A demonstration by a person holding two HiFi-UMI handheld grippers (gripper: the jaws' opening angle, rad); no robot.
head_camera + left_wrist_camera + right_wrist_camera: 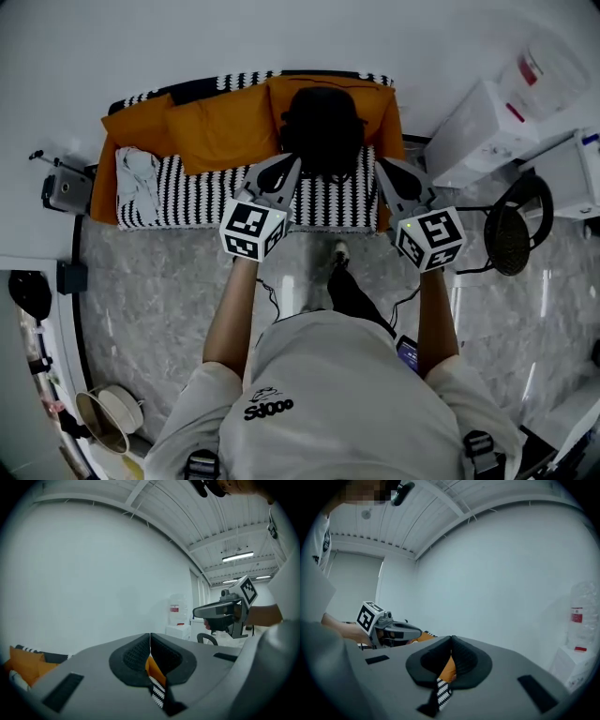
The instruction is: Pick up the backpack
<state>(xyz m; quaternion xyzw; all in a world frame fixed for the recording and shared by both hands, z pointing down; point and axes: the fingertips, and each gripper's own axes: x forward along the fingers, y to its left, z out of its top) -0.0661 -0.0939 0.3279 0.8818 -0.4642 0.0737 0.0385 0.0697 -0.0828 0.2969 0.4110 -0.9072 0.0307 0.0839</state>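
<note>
Head view | black fabric backpack (pixel 322 127) leans on orange cushion (pixel 225 127) | left gripper (pixel 286 172), right gripper (pixel 386 174) flank it, seemingly for pickup | jaws together, empty

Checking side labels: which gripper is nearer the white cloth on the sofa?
Left. The left gripper is right of the white cloth; the right gripper is farther right, beyond the backpack.

A sofa in a black-and-white zigzag cover (pixel 202 199) stands against the white wall (pixel 281 37). Orange fabric cushions (pixel 225 127) line its back edge, and a crumpled white cloth (pixel 139 178) lies at its left end. On the grey marble floor (pixel 150 281), a black round-seated chair (pixel 509 239) stands beside a white water dispenser (pixel 473 136).
</note>
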